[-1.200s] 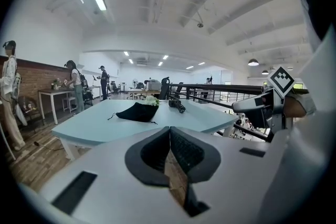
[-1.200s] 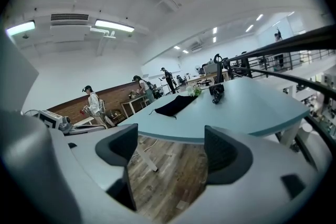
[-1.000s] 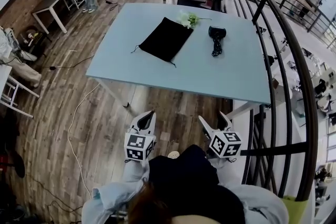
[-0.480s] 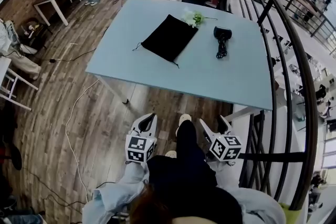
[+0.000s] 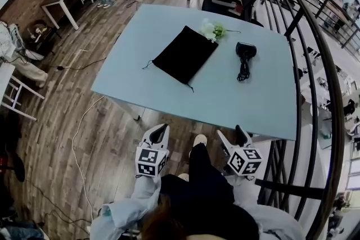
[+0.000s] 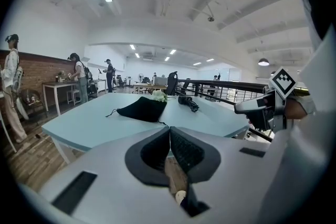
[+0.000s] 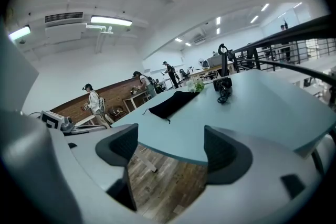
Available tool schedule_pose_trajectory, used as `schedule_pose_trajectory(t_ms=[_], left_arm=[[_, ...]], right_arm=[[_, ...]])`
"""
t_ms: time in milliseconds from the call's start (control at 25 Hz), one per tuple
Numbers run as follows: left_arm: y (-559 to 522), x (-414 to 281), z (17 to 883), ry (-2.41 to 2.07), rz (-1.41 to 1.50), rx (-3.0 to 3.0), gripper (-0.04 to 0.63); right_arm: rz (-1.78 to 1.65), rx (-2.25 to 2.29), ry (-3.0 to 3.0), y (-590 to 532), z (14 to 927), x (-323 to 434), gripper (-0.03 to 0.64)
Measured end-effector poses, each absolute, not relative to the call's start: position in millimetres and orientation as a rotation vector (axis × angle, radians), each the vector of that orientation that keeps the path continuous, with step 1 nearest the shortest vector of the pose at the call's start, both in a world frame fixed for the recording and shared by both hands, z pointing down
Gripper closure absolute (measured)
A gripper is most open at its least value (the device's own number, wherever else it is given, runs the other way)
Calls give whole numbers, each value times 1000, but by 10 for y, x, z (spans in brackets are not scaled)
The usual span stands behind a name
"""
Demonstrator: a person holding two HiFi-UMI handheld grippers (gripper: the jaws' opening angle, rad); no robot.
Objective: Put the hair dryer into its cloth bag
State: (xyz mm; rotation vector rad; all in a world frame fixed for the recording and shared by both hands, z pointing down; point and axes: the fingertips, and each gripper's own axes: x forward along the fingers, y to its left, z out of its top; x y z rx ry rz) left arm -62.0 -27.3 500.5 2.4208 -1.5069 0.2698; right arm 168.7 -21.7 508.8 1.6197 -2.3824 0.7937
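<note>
In the head view, I see the pale blue tabletop (image 5: 225,104) in the upper middle of the frame. The black bag (image 5: 185,54) lies flat on it, a little left of centre, with its drawstring end toward the lower edge. The dryer (image 5: 244,56) lies to the right of the bag, apart from it, with its cord bunched beside the handle. A small flower (image 5: 212,31) rests at the upper corner of the bag, between the two. Both claws are low in the frame, over the wooden floor (image 5: 112,137) and short of the tabletop edge. The left claw (image 5: 158,133) has its jaws pressed together and the right claw (image 5: 232,136) has its jaws spread. A dark railing (image 5: 315,64) curves down the right side.

In the left gripper view, the left claw (image 6: 169,131) is closed pad against pad, with nothing between. Beyond it, in the middle of the frame, are the bag (image 6: 140,109), the flower (image 6: 159,95) and, further right, the dryer (image 6: 188,103). The right claw (image 6: 257,107) shows at the right edge.

In the right gripper view, the right claw (image 7: 173,147) stands wide apart and holds nothing. Only floor and the near tabletop (image 7: 252,113) edge show between its jaws. The bag (image 7: 173,102) is at centre and the dryer (image 7: 223,86) is to the upper right of it.
</note>
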Motion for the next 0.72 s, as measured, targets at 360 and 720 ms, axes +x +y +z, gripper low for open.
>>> schedule_pose_trajectory(t_ms=[360, 720], left_arm=[[-1239, -317, 4931, -1488, 262, 2442, 578], [-2029, -98, 4963, -1457, 298, 2442, 578]], right_arm=[[798, 1657, -2334, -1084, 5099, 2075, 222], [815, 1682, -2294, -1857, 5148, 2314, 221]])
